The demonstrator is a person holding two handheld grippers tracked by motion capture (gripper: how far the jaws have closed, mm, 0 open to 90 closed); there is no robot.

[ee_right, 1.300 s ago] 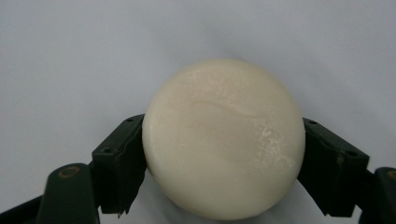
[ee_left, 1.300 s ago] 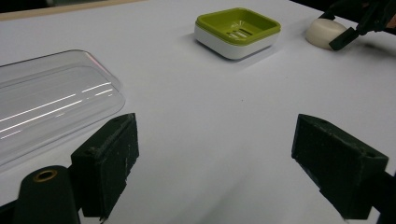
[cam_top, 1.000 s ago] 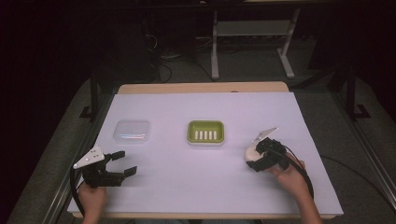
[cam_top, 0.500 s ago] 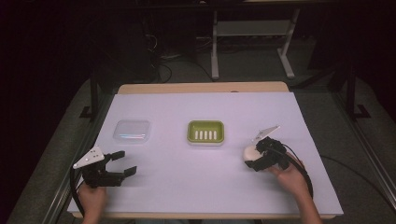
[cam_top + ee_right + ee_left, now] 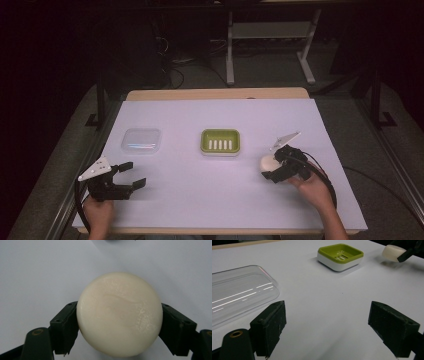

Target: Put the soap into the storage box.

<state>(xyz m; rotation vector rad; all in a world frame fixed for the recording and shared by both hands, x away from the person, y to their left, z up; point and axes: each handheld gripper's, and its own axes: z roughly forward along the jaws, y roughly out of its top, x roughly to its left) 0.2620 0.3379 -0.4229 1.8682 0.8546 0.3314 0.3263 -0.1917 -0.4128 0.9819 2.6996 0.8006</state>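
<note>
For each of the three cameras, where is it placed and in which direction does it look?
High view: above the person's side, facing forward and down on the table; both hands, left gripper, right gripper.
Left gripper view: on the left gripper, facing across the table; its open jaws.
Right gripper view: on the right gripper, facing down at the table; jaws clamping the soap.
Shared: all show the soap; high and left views share the green dish and clear lid.

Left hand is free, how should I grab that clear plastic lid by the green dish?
Take the clear lid by its near long rim, coming in low from the person's side with the left gripper, one jaw over and one under the edge. It lies flat and shallow on the table, likely too broad to span, so the thin lip is the likelier hold. Expect the smooth plastic to slide.
</note>
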